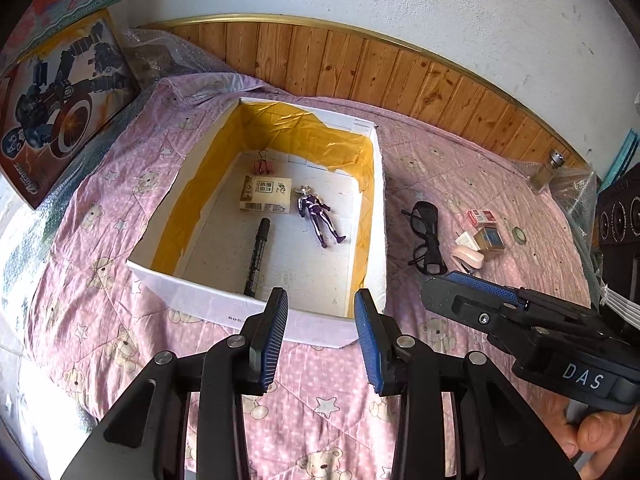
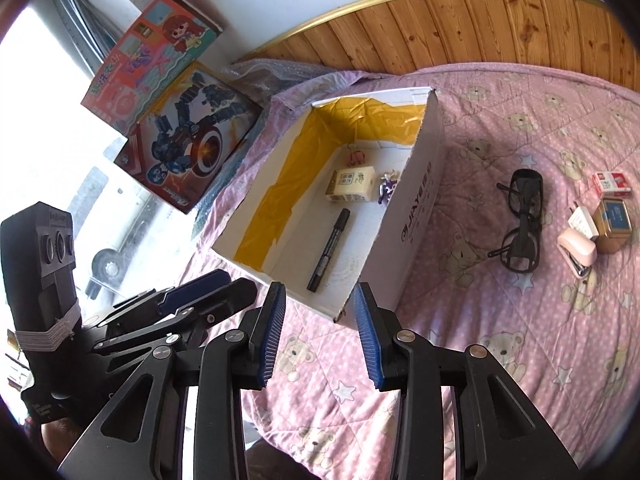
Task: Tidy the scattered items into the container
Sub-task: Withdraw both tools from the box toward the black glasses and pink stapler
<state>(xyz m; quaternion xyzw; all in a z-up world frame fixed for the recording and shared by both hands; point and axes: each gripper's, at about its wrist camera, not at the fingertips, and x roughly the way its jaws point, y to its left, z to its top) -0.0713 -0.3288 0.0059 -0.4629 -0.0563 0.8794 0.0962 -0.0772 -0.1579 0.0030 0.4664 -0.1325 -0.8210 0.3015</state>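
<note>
The white cardboard box with yellow tape lining its inner walls (image 1: 192, 300) sits open on the pink bear-print quilt (image 1: 320, 400). It already holds a black marker pen (image 1: 257, 256), a cream tissue packet (image 1: 266, 195), a purple and silver toy figure (image 1: 318, 214) and a pink binder clip (image 1: 262, 166).

Outside the box, toward three o'clock in the left wrist view, lie the black-framed glasses (image 2: 520, 224), folded. Further out lie a pink stapler (image 2: 578, 250), a brown and blue tin (image 2: 612, 224), a red and white staple box (image 2: 612, 182) and a small white card (image 2: 582, 218). The stapler, card and tin are bunched close together, seemingly touching.

The left gripper (image 1: 322, 320) hangs over the box's near wall, jaws parted and empty. The right gripper (image 2: 318, 314) is likewise spread with nothing in it, hovering near the box's near corner, with the glasses at about two o'clock and well apart from it.

The glasses look the likeliest next pick. Their thin, springy arms could slip or twist between the ribbed blue pads (image 2: 368, 340), and a pinch across a lens risks scratching it. Reaching into the tight cluster could nudge the tin or the card away.
</note>
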